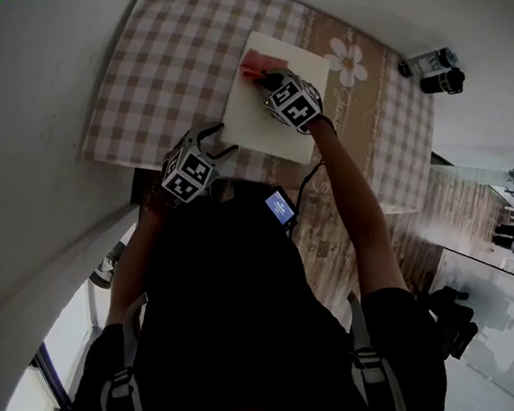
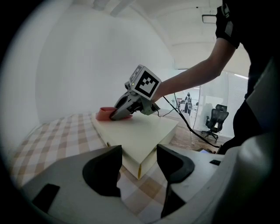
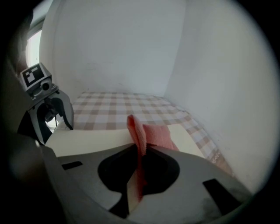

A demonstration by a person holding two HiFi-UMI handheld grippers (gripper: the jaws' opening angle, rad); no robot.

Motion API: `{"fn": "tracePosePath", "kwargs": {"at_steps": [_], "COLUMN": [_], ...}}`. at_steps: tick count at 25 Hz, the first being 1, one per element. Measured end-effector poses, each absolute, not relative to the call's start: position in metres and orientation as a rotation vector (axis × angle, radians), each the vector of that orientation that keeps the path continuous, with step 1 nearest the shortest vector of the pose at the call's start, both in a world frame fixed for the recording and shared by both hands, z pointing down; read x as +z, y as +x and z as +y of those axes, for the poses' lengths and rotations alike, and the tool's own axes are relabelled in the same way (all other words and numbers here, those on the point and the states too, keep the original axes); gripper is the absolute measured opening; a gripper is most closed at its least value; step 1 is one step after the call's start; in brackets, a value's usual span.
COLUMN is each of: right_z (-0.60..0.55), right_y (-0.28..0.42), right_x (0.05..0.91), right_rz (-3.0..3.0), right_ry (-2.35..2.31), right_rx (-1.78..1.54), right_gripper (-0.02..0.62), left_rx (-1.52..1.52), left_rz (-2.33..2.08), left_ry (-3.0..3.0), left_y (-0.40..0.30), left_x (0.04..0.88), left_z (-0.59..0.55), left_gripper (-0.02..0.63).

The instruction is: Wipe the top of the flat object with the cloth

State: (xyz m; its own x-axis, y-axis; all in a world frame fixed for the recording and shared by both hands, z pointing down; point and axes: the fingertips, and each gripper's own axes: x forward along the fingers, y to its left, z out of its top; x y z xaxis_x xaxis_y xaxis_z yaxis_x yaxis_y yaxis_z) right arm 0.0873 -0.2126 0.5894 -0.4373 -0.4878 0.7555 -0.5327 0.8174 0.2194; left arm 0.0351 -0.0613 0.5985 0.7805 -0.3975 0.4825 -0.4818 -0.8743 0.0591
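Grey-bodied left tongs (image 2: pixel 139 168) hang nearest, jaws spread with nothing between them, at the near edge of the cream flat object (image 1: pixel 263 123). That slab lies flat on the checked worktop (image 1: pixel 162 65) (a daisy print (image 1: pixel 348 60) shows on the covering to its right). At the slab's far corner the right tongs (image 3: pixel 139 164) are clenched on the pink cloth (image 3: pixel 154 133), whose free end rests on the slab's top. Beyond the worktop's right end lie two dark cans (image 1: pixel 426 62).
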Motion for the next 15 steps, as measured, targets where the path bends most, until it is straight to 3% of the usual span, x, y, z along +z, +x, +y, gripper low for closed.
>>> {"fn": "tracePosePath", "kwargs": {"at_steps": [15], "right_z": [-0.145], "right_y": [0.064], "right_x": [0.59], "right_rz": [-2.157], "right_ry": [0.693], "right_rx": [0.061], "right_gripper": [0.018], "left_rx": [0.705], "left_rz": [-0.727], "left_ry": [2.805], "left_y": [0.035], "left_x": [0.601], "left_z": [-0.059], "left_gripper": [0.265]}}
